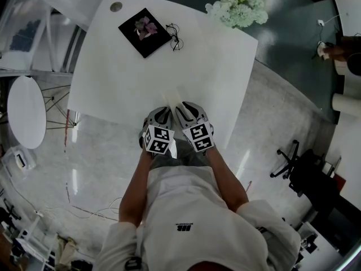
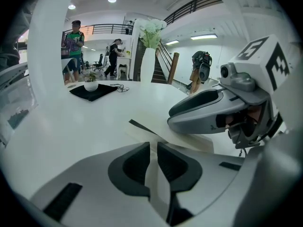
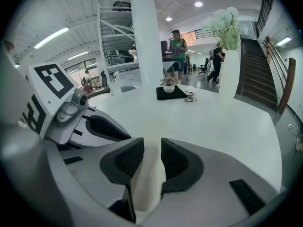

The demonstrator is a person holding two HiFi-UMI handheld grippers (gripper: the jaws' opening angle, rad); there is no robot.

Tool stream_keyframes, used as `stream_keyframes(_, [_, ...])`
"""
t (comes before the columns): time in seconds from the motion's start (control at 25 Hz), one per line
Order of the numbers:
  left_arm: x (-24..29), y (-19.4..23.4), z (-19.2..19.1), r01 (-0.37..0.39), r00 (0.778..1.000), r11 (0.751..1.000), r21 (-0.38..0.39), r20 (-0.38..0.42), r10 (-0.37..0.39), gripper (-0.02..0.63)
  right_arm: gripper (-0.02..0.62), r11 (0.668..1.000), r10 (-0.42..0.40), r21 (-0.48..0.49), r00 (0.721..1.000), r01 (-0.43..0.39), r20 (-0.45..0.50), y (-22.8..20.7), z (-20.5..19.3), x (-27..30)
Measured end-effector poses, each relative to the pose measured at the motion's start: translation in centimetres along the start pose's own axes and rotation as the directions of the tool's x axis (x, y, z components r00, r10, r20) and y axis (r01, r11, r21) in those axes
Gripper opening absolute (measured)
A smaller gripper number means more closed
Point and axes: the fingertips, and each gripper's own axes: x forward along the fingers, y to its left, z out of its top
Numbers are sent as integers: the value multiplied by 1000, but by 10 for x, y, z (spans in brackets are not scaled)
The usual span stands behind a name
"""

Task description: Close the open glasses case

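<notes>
Overall: bright, even indoor light; the head view is duller and greyer than the gripper views.
Sources: round ceiling lights (image 2: 111,0) and a strip light (image 3: 51,38) overhead.
Glare: the white table (image 1: 141,78) is washed out, so the pale glasses case (image 2: 182,140) barely separates from it.
Reflections: the glossy floor (image 1: 101,162) carries pale streaks of light.
Shadows: soft and faint on the table top, darkest in the hollows behind the pads.
Near field: the left gripper (image 2: 152,148) and right gripper (image 3: 147,148) look soft close to their lenses.
Distortion: strong fisheye; black corners ring both gripper views, and straight lines bow at the edges.
</notes>
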Motion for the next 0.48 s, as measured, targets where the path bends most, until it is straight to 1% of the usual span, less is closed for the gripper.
stream_keyframes(0.28, [0, 3, -5, -2, 1000, 1000, 5, -12, 2, 63, 118, 1000, -1, -16, 1000, 0, -10, 3, -2, 3])
stream_keyframes(0.48, [-2, 4, -6, 0, 1000, 1000, 4, -7, 0, 63, 118, 1000, -5, -27, 1000, 5, -15, 6, -3, 5])
